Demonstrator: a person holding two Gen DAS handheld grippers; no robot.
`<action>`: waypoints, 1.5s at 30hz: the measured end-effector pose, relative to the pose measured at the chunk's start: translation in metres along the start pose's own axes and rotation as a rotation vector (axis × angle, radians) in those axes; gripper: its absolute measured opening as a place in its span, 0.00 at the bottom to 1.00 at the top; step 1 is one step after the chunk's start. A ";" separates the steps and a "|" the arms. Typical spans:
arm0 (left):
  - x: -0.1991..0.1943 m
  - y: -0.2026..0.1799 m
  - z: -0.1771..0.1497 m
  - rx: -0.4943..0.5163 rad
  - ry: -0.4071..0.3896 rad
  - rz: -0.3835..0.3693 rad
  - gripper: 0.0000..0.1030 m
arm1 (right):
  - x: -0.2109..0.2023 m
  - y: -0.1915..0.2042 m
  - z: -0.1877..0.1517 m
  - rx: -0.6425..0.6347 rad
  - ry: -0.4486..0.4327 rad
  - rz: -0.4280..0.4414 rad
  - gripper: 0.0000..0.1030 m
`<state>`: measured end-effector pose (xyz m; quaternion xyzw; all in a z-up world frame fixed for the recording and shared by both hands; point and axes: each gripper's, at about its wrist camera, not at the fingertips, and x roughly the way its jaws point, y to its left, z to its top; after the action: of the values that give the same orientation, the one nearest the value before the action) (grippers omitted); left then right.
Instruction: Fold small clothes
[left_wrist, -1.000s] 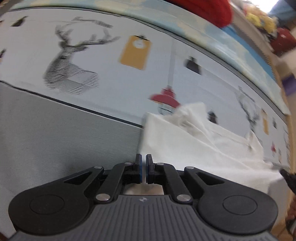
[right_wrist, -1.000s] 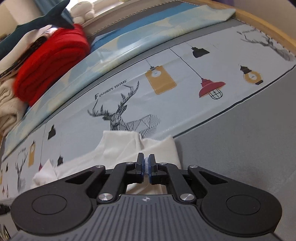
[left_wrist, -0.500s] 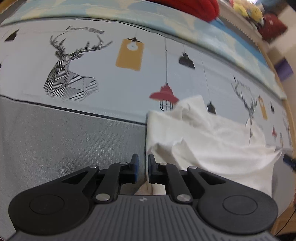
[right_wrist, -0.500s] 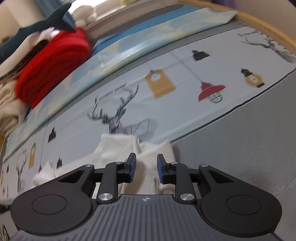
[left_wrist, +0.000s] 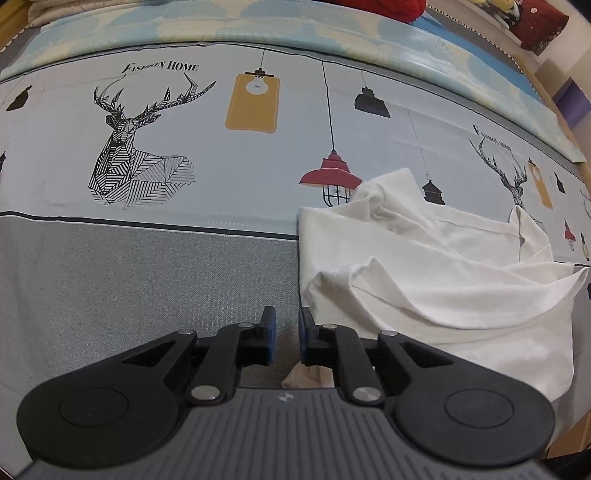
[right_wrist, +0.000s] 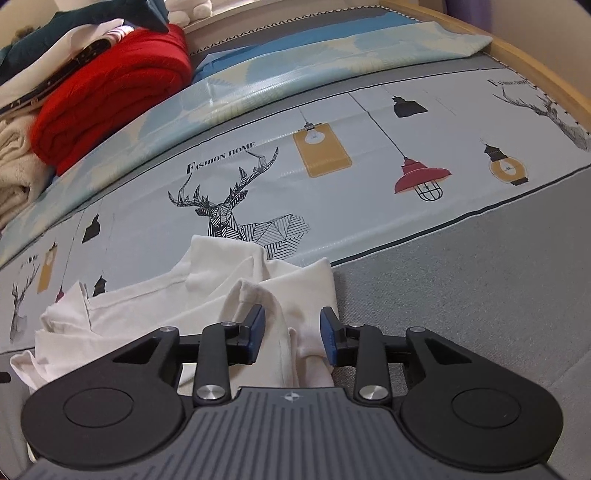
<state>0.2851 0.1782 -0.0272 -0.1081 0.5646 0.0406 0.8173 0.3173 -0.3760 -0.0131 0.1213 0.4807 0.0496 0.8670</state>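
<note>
Two grippers, one rumpled white garment (left_wrist: 436, 266), so here's how it sits for you. Starting on your left: the left gripper (left_wrist: 286, 338) has its jaws a little apart with nothing between them, just the grey strip of the bed cover (left_wrist: 147, 280) showing through the gap. They've just been opening. The cloth's straight side edge runs away from you just to the right of that gap, and a curled-up hem sits right beside the right-hand pad.

Moving right: the right gripper (right_wrist: 291, 334) has its jaws spread wider, also just been opening, and the garment (right_wrist: 207, 295) lies in the gap with a soft ridge of cloth between the pads. As far as I can tell the pads aren't pressing on it.

So the shirt stretches crosswise between your two hands, long axis running side to side, lying half on the printed deer-and-lamp band and half on the grey. I'd say your right hand is the nearer one for a fresh pinch; the left needs a nudge rightward first.

No containers in view. A red blanket (right_wrist: 110, 96) and other folded stuff are stacked at the far left of the bed in the right camera's view.
</note>
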 end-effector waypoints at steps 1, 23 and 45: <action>0.001 0.001 0.000 -0.003 0.001 0.000 0.13 | 0.001 0.001 0.000 -0.006 0.007 0.001 0.35; 0.044 -0.027 0.021 0.080 -0.052 -0.047 0.34 | 0.045 0.025 -0.005 -0.145 0.042 0.009 0.39; 0.038 -0.024 0.060 0.032 -0.281 -0.052 0.06 | 0.048 0.020 0.034 0.041 -0.205 0.018 0.07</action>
<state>0.3583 0.1666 -0.0392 -0.1030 0.4424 0.0253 0.8905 0.3717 -0.3528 -0.0299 0.1476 0.3892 0.0349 0.9086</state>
